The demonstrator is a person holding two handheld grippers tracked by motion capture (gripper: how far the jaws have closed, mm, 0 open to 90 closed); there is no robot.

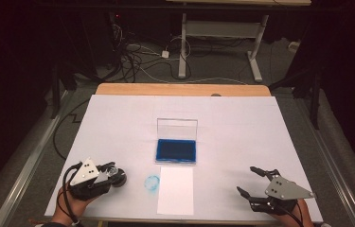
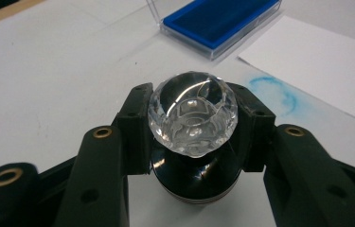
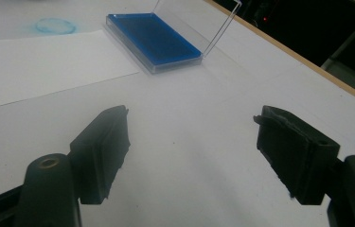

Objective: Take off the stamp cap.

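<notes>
Stamp (image 2: 193, 123): faceted clear knob, glassy and round, on a glossy black round base; stands upright on the table near the front left corner, just left of a blue ring mark (image 1: 152, 183). Left gripper (image 1: 111, 174): matte black jaws pinch the knob from both sides, pads touching the facets; grey three-cornered plate on top; hand and forearm enter from the bottom edge, gripper pointing right toward the table's middle. Ink pad (image 1: 175, 151): flat rectangular clear case with a deep blue felt-like bed, clear lid (image 1: 177, 128) standing upright at the far side; lies near the table's centre. Paper (image 1: 175, 190): plain white rectangular sheet, flat, just in front of the pad, its near edge close to the table's front edge; ring mark just beside its left edge. Right gripper (image 1: 249, 181): jaws spread wide, holding nothing, low over bare surface at the front right, pointing left and away, well apart from pad and paper. Table (image 1: 241, 123): smooth white covering, wooden strip showing along the far edge; broad bare areas left, right and beyond the pad.
</notes>
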